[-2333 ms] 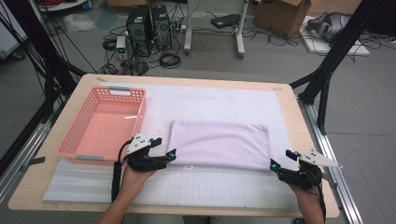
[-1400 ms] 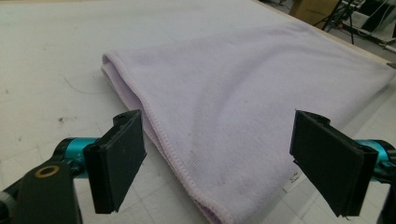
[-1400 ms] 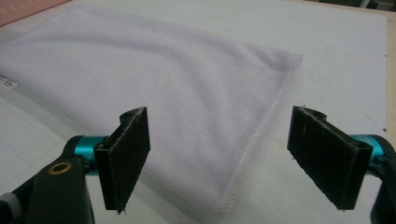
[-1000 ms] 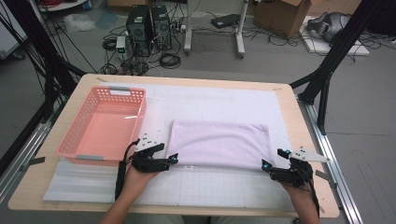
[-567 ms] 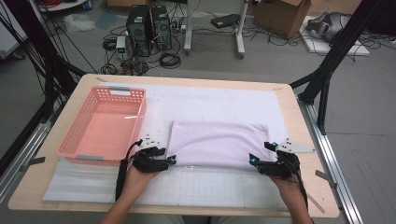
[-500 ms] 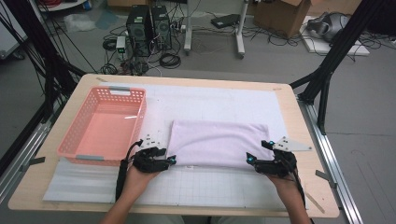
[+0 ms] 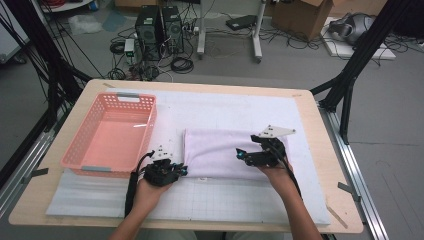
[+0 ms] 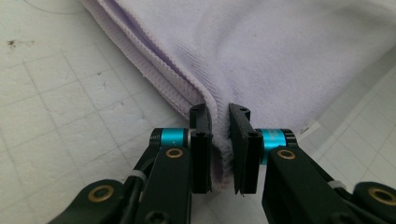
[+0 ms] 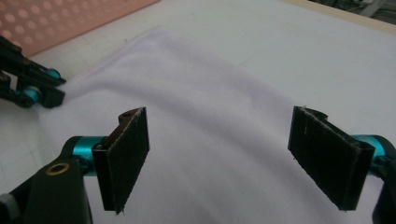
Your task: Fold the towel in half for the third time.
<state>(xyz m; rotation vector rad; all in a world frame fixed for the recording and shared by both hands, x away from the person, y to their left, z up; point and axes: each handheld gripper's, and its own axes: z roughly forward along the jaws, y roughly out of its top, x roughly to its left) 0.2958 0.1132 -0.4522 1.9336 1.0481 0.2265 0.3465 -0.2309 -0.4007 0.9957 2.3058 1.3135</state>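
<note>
Lilac terry cloth, folded into a long rectangle, lies flat on the white gridded mat (image 7: 235, 200) near the middle of the table (image 7: 65, 120); this folded towel (image 7: 220, 150) sits just to the 3 o'clock side of the pink plastic basket (image 7: 80, 145). It looks soft, light and limp, with no stiffness of its own, so I judge it will sag and unfold wherever it is not held, and a single grip would let the layers slide apart. The napped surface should give the pads good friction, and nothing about it seems fragile. The left gripper (image 8: 219, 140) has just been closing its jaws, and in the left gripper view they now pinch the stacked hem at the towel's corner nearest the person, at about 7 o'clock of the cloth; the fabric bunches between the pads (image 8: 201, 158). That corner is a sound place to take hold, since it catches every layer at once. The right gripper (image 7: 239, 156) hovers over the towel's 4 o'clock part, jaws wide apart with nothing between them and only the flat cloth below, in the right gripper view. A matching pinch on the near edge or the opposite near corner looks best, low enough to gather all layers.
</note>
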